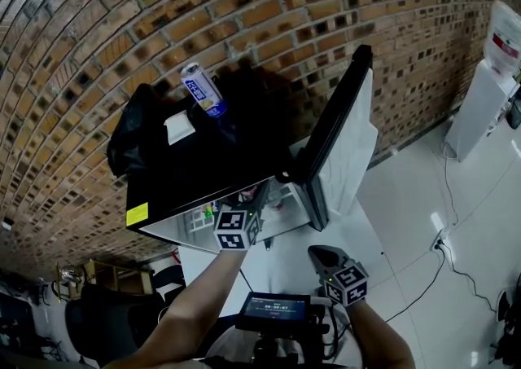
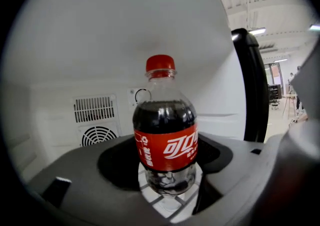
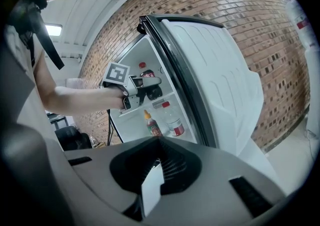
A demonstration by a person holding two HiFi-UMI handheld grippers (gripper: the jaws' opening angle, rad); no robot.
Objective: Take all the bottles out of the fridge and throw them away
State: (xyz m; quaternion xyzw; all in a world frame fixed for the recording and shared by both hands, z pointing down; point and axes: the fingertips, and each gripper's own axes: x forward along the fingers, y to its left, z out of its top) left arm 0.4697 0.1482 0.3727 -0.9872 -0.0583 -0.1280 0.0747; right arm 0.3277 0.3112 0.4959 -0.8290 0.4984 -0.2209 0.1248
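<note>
The left gripper (image 2: pixel 167 190) has its jaws apart on either side of a cola bottle (image 2: pixel 166 145), level with its lower half where the body is widest; I see no firm squeeze yet. The bottle stands upright on the wire shelf (image 2: pixel 172 209) inside the fridge (image 2: pixel 95 60), so a level reach suits it. The right gripper (image 3: pixel 152 190) hangs near the person, jaws clenched and empty, clear of the open door (image 3: pixel 215 85). A sauce bottle (image 3: pixel 152 124) and a red-capped bottle (image 3: pixel 174 120) wait on the shelf below.

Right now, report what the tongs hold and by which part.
Nothing yet: left tongs straddle the cola bottle low down, unclamped; right tongs shut, empty.
</note>
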